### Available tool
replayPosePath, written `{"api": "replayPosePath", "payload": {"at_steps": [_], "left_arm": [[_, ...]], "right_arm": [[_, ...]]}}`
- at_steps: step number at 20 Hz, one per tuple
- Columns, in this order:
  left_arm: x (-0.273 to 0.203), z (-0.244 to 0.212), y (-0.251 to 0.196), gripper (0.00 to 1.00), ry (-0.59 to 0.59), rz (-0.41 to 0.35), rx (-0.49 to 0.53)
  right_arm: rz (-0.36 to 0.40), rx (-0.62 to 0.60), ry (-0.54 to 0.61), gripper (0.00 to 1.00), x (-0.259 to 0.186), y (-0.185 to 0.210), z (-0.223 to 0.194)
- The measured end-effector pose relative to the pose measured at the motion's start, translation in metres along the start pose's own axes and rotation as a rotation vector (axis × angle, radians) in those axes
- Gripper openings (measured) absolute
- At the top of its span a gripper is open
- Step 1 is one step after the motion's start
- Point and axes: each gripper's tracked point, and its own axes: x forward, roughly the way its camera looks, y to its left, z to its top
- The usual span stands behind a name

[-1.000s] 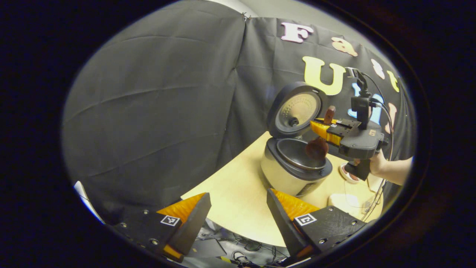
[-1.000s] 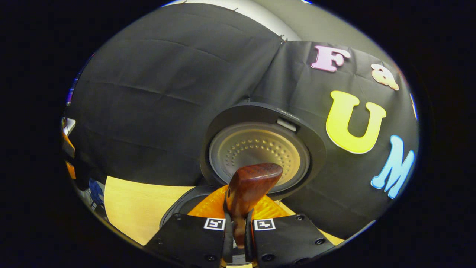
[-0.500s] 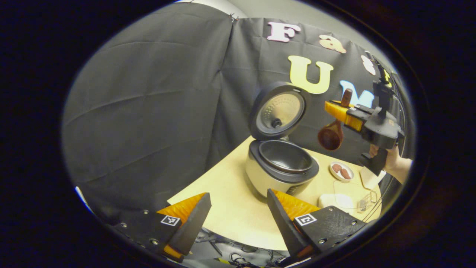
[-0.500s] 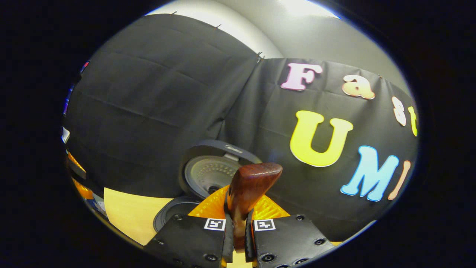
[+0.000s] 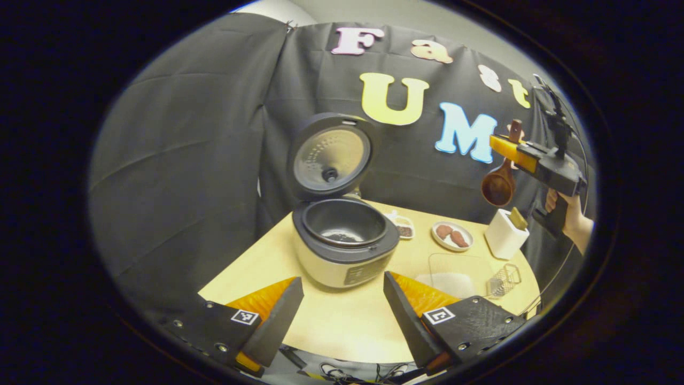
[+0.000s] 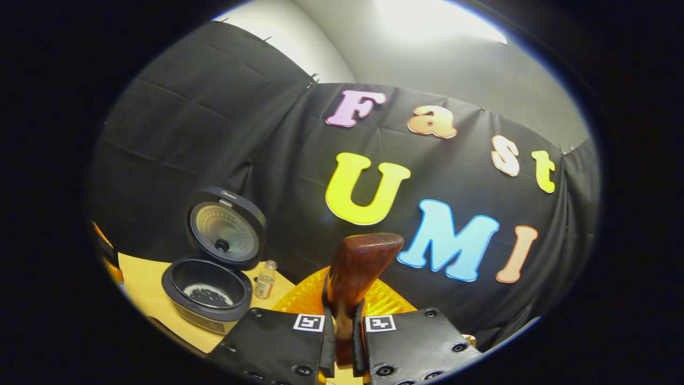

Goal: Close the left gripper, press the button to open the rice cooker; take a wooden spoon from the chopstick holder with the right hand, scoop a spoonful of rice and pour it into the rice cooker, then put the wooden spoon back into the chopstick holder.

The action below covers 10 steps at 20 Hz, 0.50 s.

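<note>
A: Where is the wooden spoon sitting?

B: The right gripper is clamping its handle between both fingers, holding it in the air above the white chopstick holder, bowl hanging down. In the right gripper view the handle end is sticking up between the fingers.

A: And the left gripper?

B: Its fingers are standing wide apart, gripping nothing, low over the table in front of the rice cooker.

A: The cooker?

B: Its lid is standing open, rice lying in the pot
</note>
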Motion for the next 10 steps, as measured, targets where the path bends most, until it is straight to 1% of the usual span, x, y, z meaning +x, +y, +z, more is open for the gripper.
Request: {"api": "replayPosePath", "payload": {"at_steps": [2, 4, 5, 7, 10], "left_arm": [[0.001, 0.004, -0.025, 0.95, -0.010, -0.015, 0.022], [-0.001, 0.007, -0.053, 0.96, -0.020, -0.030, 0.050], [-0.002, 0.006, -0.067, 0.95, -0.022, -0.037, 0.056], [-0.005, 0.004, -0.092, 0.95, -0.021, -0.050, 0.062], [-0.010, -0.002, -0.124, 0.95, -0.012, -0.049, 0.070]], "right_arm": [[-0.045, -0.003, 0.023, 0.14, -0.016, -0.034, -0.014], [-0.087, 0.028, 0.049, 0.14, -0.032, -0.064, -0.031], [-0.108, 0.050, 0.068, 0.14, -0.041, -0.078, -0.044], [-0.144, 0.113, 0.110, 0.13, -0.055, -0.103, -0.069], [-0.181, 0.200, 0.180, 0.14, -0.079, -0.126, -0.109]]}}
